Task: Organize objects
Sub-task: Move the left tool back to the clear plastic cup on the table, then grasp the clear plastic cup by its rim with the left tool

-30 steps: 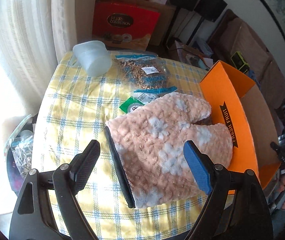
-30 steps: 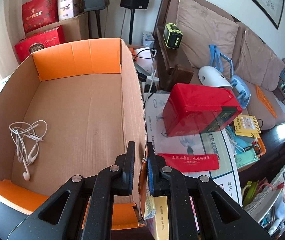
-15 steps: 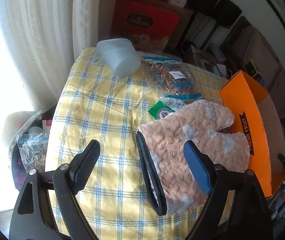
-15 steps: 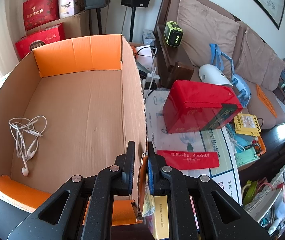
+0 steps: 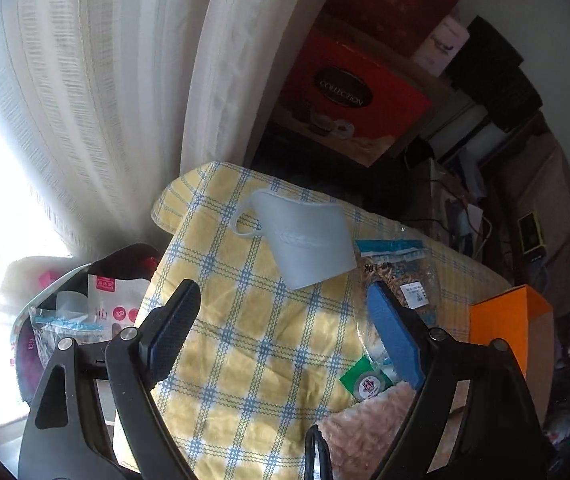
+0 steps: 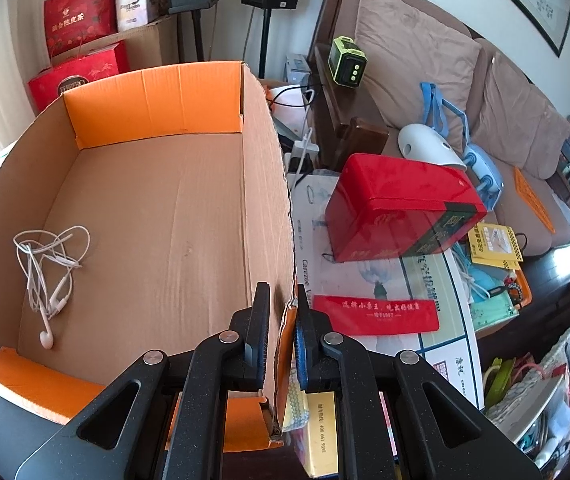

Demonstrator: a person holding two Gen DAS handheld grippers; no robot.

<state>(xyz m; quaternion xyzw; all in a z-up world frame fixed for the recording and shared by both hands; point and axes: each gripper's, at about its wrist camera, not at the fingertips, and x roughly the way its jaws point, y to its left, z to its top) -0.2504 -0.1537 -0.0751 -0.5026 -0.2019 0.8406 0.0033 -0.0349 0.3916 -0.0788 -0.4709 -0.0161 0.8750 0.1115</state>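
Observation:
My left gripper (image 5: 281,312) stands open above a yellow checked tablecloth (image 5: 245,352), nothing between its fingers. A pale blue plastic cup (image 5: 305,240) lies on its side just beyond the fingertips. A clear bag of dried snacks (image 5: 401,280) lies behind the right finger, with a small green packet (image 5: 365,382) below it. The pink fluffy oven mitt (image 5: 361,436) shows at the bottom edge. My right gripper (image 6: 281,320) is shut on the right wall of the orange cardboard box (image 6: 165,200). White earphones (image 6: 49,268) lie inside the box at the left.
A white curtain (image 5: 105,80) hangs left of the table, with bags on a low stand (image 5: 81,312) beneath. Red gift boxes (image 5: 349,96) stand behind. Right of the box sit a red tin (image 6: 401,208), papers and a brown sofa (image 6: 465,80).
The left gripper has swept left and away from the mitt, toward the cup, and rolled; the mitt now sits at the bottom edge. The right gripper keeps still on the box wall.

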